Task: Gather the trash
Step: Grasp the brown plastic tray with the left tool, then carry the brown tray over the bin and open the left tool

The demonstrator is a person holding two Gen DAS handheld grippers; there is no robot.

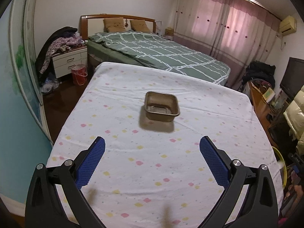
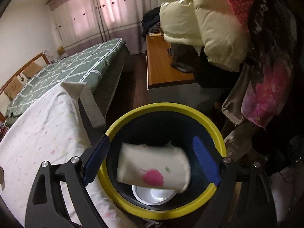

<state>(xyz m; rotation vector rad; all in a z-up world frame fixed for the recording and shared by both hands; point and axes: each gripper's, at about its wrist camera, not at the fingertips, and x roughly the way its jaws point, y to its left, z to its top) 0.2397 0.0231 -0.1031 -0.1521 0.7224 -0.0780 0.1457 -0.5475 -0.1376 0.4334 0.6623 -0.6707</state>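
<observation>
Right gripper (image 2: 152, 161) gapes wide over the bin (image 2: 218, 131), packet (image 2: 152, 169) dropped; left gripper (image 1: 152, 159), wide too, takes the foil tray (image 1: 161, 106) at twelve o'clock next.

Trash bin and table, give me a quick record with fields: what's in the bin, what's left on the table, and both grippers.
bin: dark trash bin with a yellow rim, beside the table
in bin: white packet with a pink mark, over a white bowl
table: brown foil tray on the floral cloth, upright and empty
left gripper: open, short of the tray
right gripper: open above the bin, holding nothing
</observation>
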